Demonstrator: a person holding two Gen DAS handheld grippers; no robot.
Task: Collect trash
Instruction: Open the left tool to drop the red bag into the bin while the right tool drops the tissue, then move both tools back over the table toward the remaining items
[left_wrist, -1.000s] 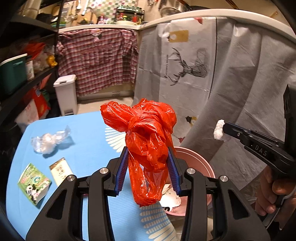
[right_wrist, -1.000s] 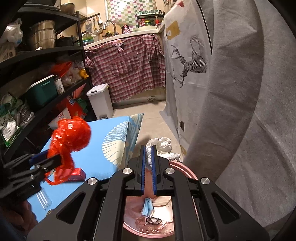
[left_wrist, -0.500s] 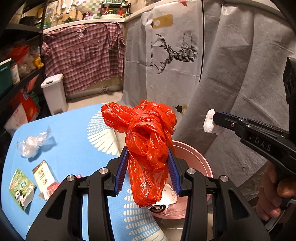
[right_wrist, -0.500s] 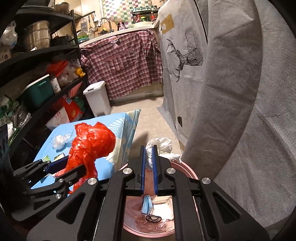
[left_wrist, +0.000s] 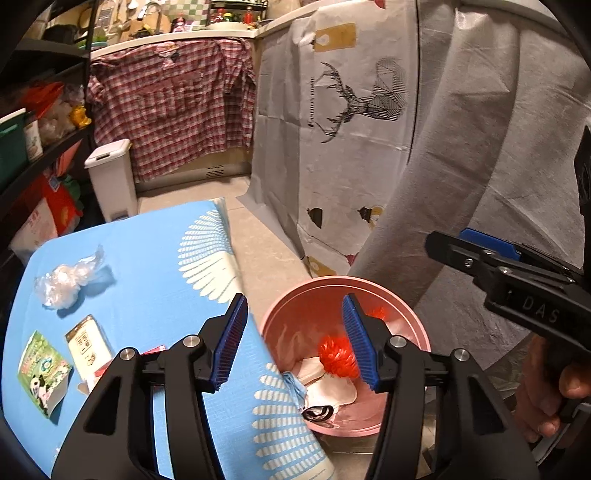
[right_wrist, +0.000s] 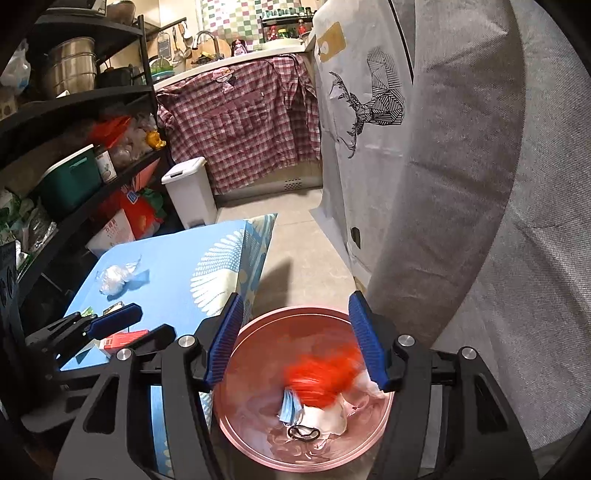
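Where it lies, red bag (right_wrist: 325, 380) (crumpled) blurs.

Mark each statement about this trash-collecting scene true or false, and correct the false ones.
1. The red plastic bag is in the pink bin. True.
2. The left gripper is clamped on the red bag. False: its fingers are opening with nothing between them.
3. A crumpled clear plastic bag lies on the blue table. True.
4. The pink bin stands on the table. False: it sits on the floor beside the table's edge.
5. The right gripper holds a white tissue. False: its fingers are opening, empty, above the bin.
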